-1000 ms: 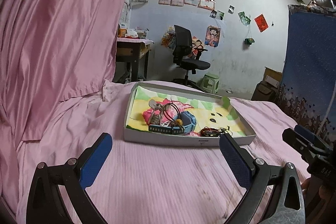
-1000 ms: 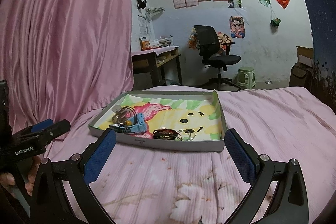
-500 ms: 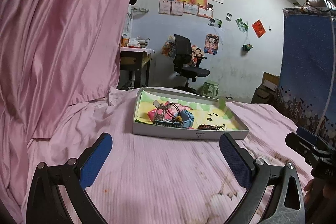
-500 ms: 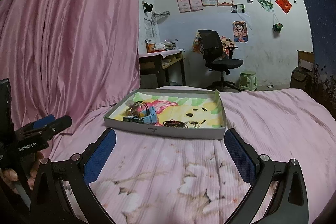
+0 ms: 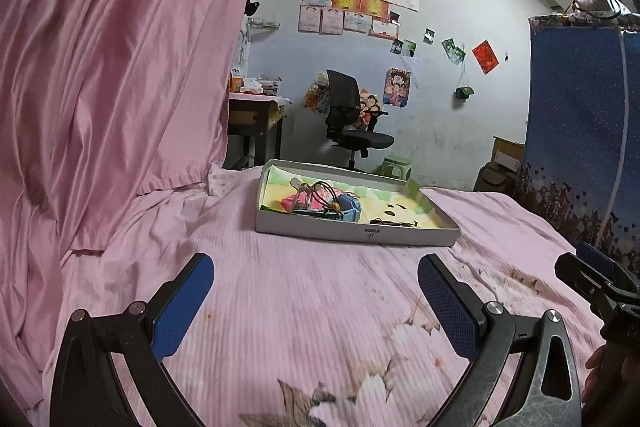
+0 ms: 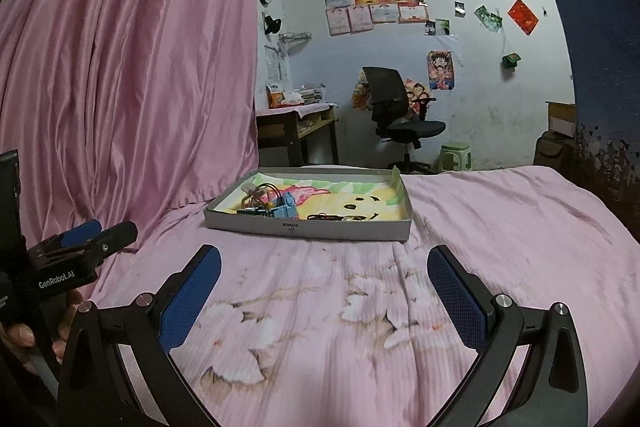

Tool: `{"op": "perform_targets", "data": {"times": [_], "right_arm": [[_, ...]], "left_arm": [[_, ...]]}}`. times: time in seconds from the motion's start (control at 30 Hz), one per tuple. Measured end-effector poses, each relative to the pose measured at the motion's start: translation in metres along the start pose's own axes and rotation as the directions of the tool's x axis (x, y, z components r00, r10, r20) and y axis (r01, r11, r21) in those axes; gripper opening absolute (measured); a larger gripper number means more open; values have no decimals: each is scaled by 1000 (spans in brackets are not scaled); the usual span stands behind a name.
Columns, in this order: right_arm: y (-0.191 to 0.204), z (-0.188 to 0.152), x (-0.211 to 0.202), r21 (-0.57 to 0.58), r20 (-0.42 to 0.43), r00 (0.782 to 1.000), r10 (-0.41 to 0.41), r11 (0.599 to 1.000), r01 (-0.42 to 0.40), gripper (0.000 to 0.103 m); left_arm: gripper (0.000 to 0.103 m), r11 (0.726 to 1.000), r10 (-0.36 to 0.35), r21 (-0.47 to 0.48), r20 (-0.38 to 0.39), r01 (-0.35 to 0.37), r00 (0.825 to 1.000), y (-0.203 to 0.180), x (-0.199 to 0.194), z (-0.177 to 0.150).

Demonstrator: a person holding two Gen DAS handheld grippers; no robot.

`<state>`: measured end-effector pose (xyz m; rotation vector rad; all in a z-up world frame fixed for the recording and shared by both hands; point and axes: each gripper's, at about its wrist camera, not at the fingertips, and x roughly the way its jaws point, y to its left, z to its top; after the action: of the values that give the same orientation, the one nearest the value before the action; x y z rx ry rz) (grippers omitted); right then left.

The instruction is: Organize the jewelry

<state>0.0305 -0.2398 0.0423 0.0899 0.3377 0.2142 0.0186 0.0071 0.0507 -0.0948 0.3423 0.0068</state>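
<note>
A shallow grey cardboard tray [image 5: 356,230] [image 6: 308,228] with a cartoon-print lining lies on the pink bedspread. Inside it, at the left, a blue box [image 5: 345,213] [image 6: 287,209] carries tangled bands and a bead; dark bracelets [image 5: 390,223] [image 6: 322,217] lie loose near the tray's front wall. My left gripper [image 5: 316,273] is open and hangs well short of the tray, nothing between its blue pads. My right gripper [image 6: 324,263] is open too, at a similar distance. Each gripper shows at the edge of the other's view.
Pink curtain [image 5: 112,75] hangs along the left of the bed. Beyond the bed stand a desk [image 6: 298,131], a black office chair [image 6: 400,119] and a green stool [image 6: 456,155]. A blue printed cloth [image 5: 580,131] hangs at the right. A hand [image 6: 24,335] holds the left gripper.
Both grippers have drawn back from the tray and dropped lower; the tray looks smaller and farther off. Both stay open with nothing in them.
</note>
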Motion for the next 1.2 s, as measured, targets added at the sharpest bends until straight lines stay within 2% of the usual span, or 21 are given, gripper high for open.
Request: {"op": "perform_targets", "data": {"times": [0.53, 1.2], "right_arm": [[5, -18, -28, 2, 66, 993, -95, 995, 96, 102], [11, -34, -24, -32, 17, 994, -110, 993, 111, 102]], "left_arm": [[103, 998, 2, 56, 26, -3, 1000, -4, -20, -35], [103, 999, -4, 48, 16, 3, 1000, -3, -21, -45]]}}
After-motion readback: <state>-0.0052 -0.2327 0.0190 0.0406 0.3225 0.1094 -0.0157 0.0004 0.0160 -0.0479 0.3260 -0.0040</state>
